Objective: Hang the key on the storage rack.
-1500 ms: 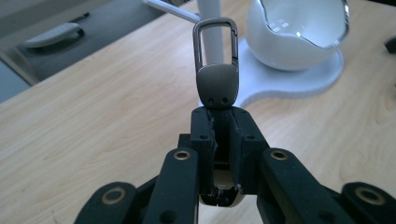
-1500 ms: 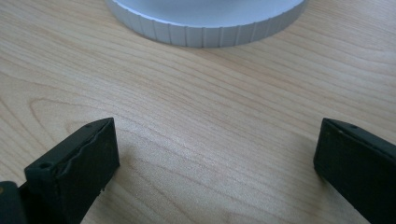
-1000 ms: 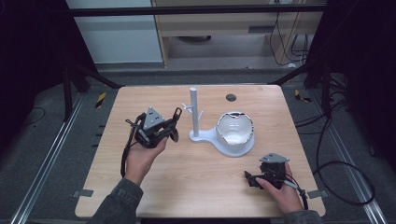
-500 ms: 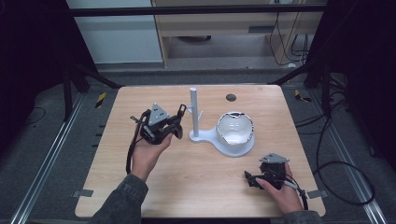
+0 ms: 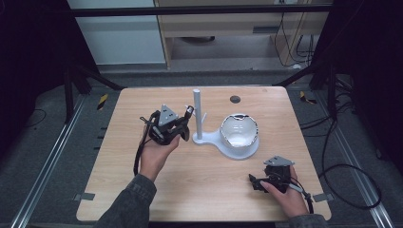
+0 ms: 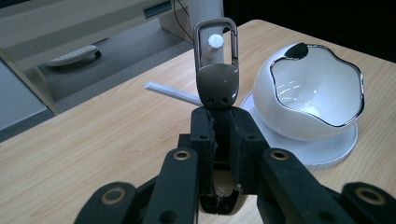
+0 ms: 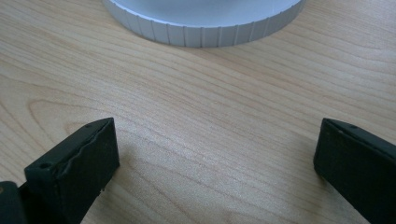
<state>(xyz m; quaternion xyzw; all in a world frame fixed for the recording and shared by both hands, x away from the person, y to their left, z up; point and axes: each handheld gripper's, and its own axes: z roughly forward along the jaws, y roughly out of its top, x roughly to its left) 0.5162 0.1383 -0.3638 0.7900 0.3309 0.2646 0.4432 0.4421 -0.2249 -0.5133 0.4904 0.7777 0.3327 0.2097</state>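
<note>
Left hand-held gripper (image 6: 223,126) clamping a carabiner clip (image 6: 216,65), peg (image 6: 214,42) inside its loop.

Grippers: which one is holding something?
The left gripper. Its jaws are shut on a brown clip near the white post. The right gripper is open over bare table.

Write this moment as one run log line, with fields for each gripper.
left gripper: shut on carabiner clip, loop at peg of white stand | right gripper: open, low over table, holds nothing
</note>
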